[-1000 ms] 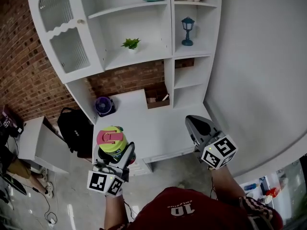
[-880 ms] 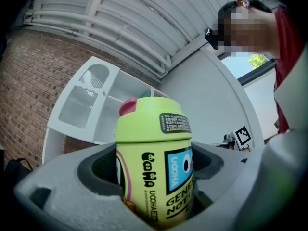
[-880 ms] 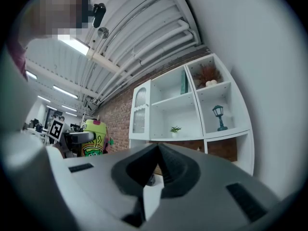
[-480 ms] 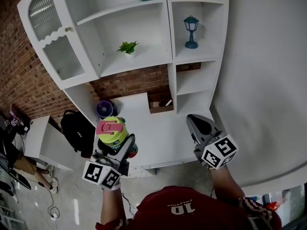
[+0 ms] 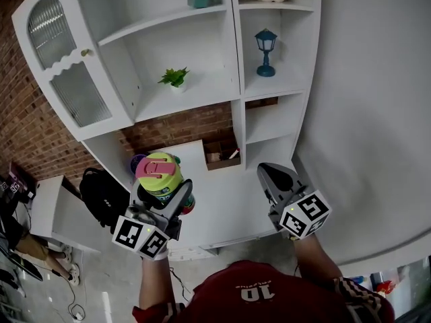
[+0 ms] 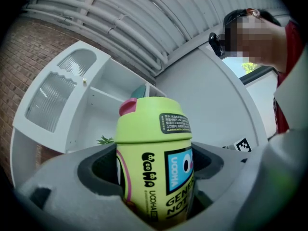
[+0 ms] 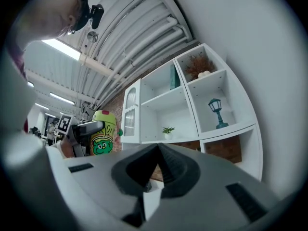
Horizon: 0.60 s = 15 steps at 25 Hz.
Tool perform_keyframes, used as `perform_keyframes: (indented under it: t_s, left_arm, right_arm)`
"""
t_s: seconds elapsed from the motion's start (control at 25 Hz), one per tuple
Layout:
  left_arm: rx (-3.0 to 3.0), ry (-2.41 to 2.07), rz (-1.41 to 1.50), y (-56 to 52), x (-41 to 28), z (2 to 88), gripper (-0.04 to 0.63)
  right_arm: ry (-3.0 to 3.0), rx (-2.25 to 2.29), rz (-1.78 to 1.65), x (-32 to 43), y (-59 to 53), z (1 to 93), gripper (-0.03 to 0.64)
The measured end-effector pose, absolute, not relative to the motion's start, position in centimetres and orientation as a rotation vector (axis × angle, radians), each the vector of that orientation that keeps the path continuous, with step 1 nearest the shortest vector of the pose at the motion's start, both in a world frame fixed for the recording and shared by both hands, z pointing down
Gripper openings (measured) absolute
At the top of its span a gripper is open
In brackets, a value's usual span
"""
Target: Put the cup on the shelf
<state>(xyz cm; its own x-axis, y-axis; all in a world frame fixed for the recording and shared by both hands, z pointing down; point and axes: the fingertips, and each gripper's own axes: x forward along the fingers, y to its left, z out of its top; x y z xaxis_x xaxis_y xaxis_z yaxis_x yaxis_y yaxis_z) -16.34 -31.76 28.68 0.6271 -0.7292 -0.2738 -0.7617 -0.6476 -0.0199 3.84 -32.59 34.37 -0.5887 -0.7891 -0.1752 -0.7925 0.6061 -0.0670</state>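
At the far left, the glass-fronted cabinet door (image 5: 64,66) stands swung open off the white shelf unit (image 5: 236,59), and a black bag (image 5: 101,192) sits on the floor below it. Next comes the left hand-held gripper (image 5: 160,200). Its jaws are spread wide and clamped on the body of the lime-green cup (image 5: 159,175), which stands upright with its pink lid on top, raised above the front of the white surface (image 5: 225,197).

The open shelf lies ahead of the cup and higher up, so the cup probably has to rise and go forward with its long axis kept vertical. The small potted plant (image 5: 174,78) occupies the middle of the wide bay, leaving bare board on either side. A brown box (image 5: 222,155) sits at the back of the surface.

Further right, a blue lantern (image 5: 265,52) fills a narrow bay. The right hand-held gripper (image 5: 271,175) hangs with its jaws together and empty, well apart from the cup.
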Motion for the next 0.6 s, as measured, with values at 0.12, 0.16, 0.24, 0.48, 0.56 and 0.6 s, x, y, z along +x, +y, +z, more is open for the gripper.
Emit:
perform_keyframes:
  t_s: [0.12, 0.16, 0.24, 0.48, 0.56, 0.6]
  left_arm:
    - [-2.727, 1.206, 0.371, -33.5, -16.6, 27.9, 0.413]
    - [-2.732, 1.191, 0.373, -34.0, -16.7, 27.6, 0.413]
    - [-2.743, 1.154, 0.39, -35.0, -16.9, 26.9, 0.413]
    - [-2.778, 1.054, 0.43, -37.7, -17.7, 26.1, 0.413]
    - [-2.787, 1.023, 0.429, -38.5, -17.6, 26.0, 0.413]
    - [-2.791, 1.007, 0.426, -38.9, -17.5, 25.9, 0.413]
  right_arm:
    - [2.634, -1.358, 0.05, 3.3, -33.6, 33.4, -0.008]
    - [2.629, -1.371, 0.056, 3.1, -33.9, 33.0, -0.008]
    - [2.621, -1.396, 0.066, 2.7, -34.5, 32.5, -0.008]
    - [2.627, -1.46, 0.099, 1.0, -35.9, 32.1, -0.008]
    - [2.629, -1.485, 0.106, 0.7, -36.3, 32.2, -0.008]
    - [2.629, -1.497, 0.106, 0.7, -36.6, 32.3, -0.008]
